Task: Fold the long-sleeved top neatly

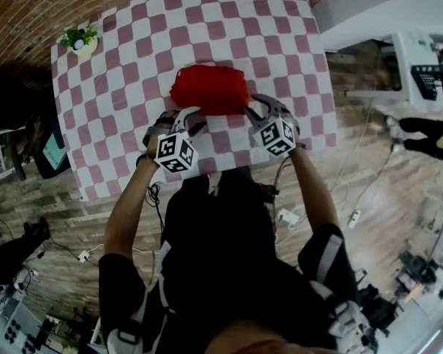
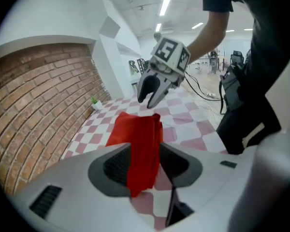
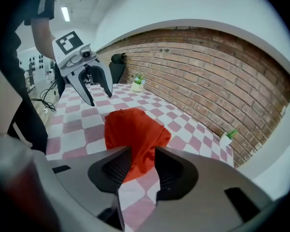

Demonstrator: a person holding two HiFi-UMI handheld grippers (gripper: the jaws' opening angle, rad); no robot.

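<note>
Red folded top (image 1: pixel 209 89) lies just beyond left gripper (image 1: pixel 181 118) and right gripper (image 1: pixel 266 108); both tilt downward, jaws apart, holding nothing.

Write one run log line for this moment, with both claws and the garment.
left claw: open | right claw: open | red top: folded, lying on checkered table

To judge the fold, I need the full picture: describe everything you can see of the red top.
The red top is plain soft cloth, folded into a compact, slightly puffy rectangular bundle with rounded, uneven edges; no sleeves or collar show. It lies on the pink-and-white checked tablecloth, around the table's middle, towards the person's side. The left gripper and right gripper hover open at its near edge, neither touching it.
</note>
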